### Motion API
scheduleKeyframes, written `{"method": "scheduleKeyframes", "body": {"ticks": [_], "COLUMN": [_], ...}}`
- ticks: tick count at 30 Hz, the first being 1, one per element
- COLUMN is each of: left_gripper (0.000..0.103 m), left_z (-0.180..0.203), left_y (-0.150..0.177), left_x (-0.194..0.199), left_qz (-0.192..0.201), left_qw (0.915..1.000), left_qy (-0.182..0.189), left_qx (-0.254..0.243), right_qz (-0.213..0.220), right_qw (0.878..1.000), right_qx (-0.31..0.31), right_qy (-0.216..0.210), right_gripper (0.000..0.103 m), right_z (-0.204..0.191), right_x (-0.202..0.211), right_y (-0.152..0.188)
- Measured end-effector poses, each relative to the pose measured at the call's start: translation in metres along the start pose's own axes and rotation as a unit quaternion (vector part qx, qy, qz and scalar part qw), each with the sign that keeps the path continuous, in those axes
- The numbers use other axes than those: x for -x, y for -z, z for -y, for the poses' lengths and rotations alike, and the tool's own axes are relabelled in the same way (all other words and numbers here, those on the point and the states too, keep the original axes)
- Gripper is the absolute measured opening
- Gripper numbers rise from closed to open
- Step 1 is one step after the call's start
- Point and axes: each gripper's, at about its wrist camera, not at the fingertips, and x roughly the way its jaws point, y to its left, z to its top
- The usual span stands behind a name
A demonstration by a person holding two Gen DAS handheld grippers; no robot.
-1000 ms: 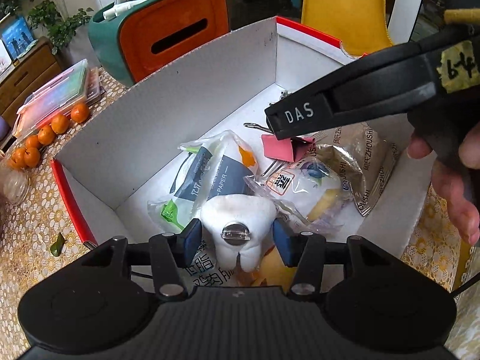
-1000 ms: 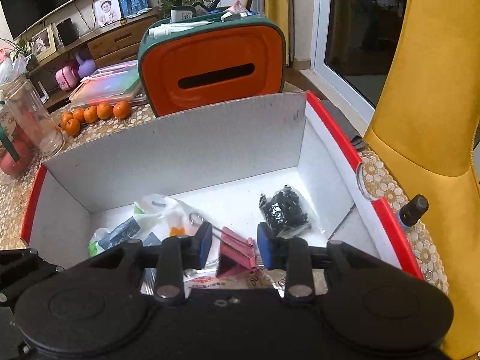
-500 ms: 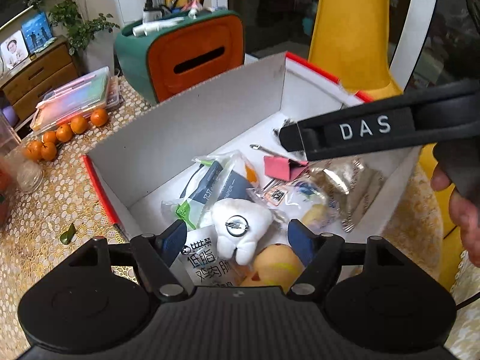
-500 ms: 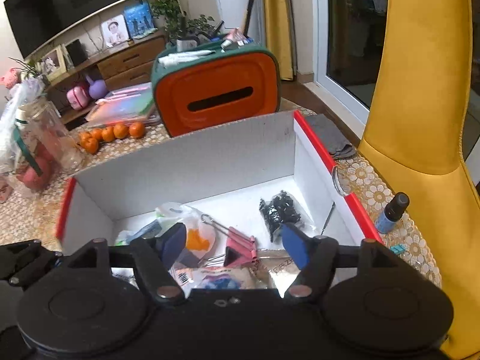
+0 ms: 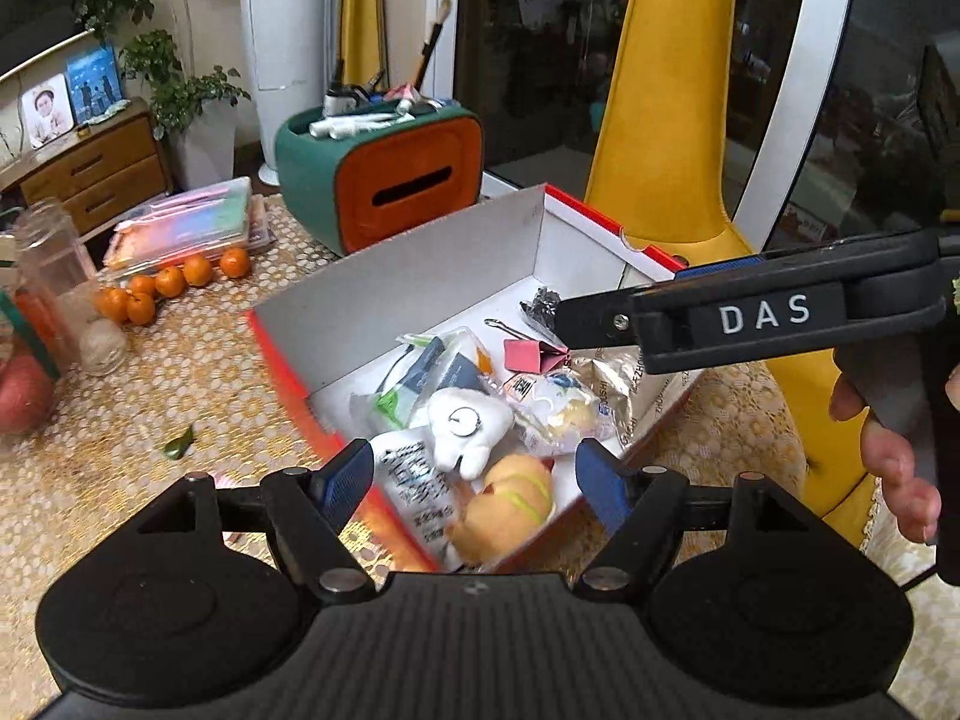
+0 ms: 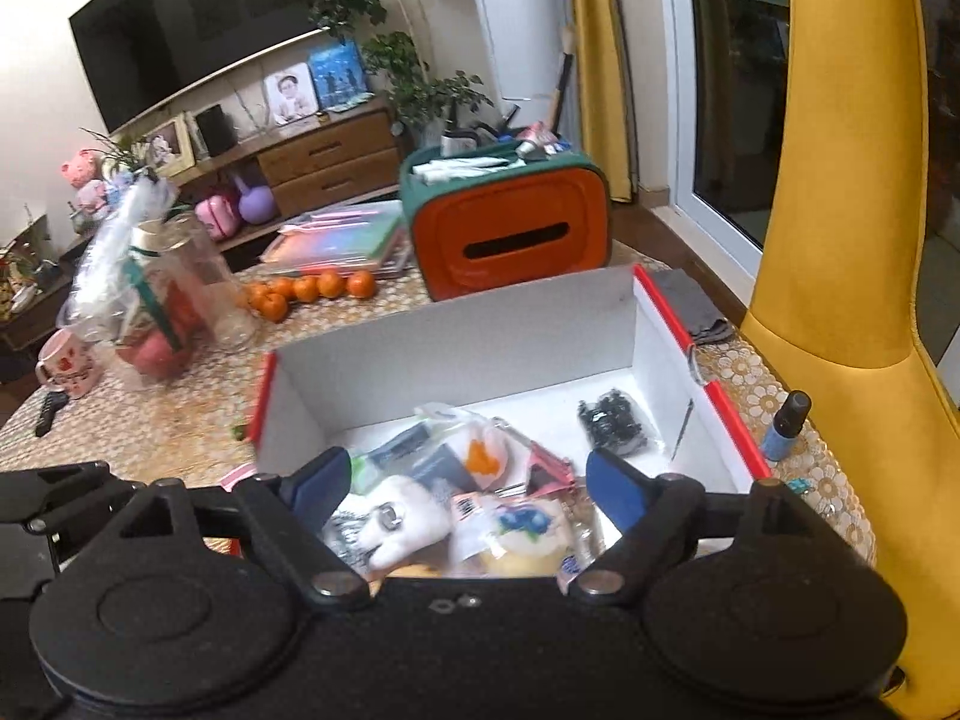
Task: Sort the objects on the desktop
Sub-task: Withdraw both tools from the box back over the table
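Box's (image 6: 456, 324) near contents blurred, tongs-hidden

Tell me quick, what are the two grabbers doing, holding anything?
Left gripper: open, holding nothing.
Right gripper: open, holding nothing; jaws just opened wider.

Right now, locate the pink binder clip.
In the left wrist view the pink binder clip lies inside the red-edged white box, beside the crinkly snack packet.

The box (image 5: 420, 276) is white inside with red edges. A white plush tooth (image 5: 468, 429) and a pink binder clip (image 5: 531, 355) lie in it. The counter (image 5: 180, 372) wears a gold lace-patterned cloth.
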Motion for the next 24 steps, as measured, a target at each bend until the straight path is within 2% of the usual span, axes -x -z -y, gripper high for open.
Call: {"method": "scheduleKeyframes", "body": {"ticks": [8,15,24], "left_gripper": [0.074,0.074,0.074], "left_z": [-0.03,-0.067,-0.117], "left_y": [0.03,0.061,0.097], "left_x": [0.051,0.086,0.108], "left_qz": [0.017,0.028,0.023], "left_qw": [0.9997,0.9991,0.998], "left_qy": [0.004,-0.013,-0.037], "left_qx": [0.018,0.03,0.046], "right_qz": [0.008,0.021,-0.001], "right_qw": [1.0,0.998,0.996], "right_qx": [0.008,0.043,0.066], "right_qy": [-0.021,-0.037,-0.062], "right_gripper": [0.091,0.091,0.091], "right_z": [-0.031,-0.082,-0.147], "right_x": [0.03,0.051,0.039], "right_y": [0.014,0.023,0.033]}}
